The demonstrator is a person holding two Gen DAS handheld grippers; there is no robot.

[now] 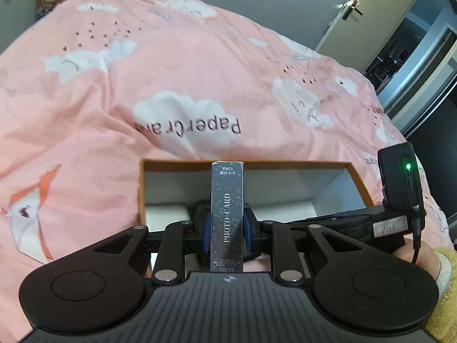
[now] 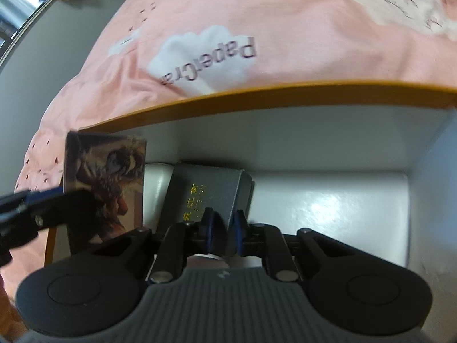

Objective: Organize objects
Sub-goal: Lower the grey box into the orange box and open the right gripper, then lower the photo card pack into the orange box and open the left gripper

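Gripping from both sides, the left gripper has its blue pads closed on the narrow edges of a dark, speckled photo card box, held upright with its "PHOTO CARD" label facing the camera, probably so it can slot into place on end. The right gripper is closed too, pinching the near corner of a grey box with gold lettering, which tilts against the glossy white floor of an orange-rimmed storage box. Seen from the right wrist, the photo card box hangs at the storage box's left side. The storage box sits on a pink cloud-print duvet, open top ready for both items.
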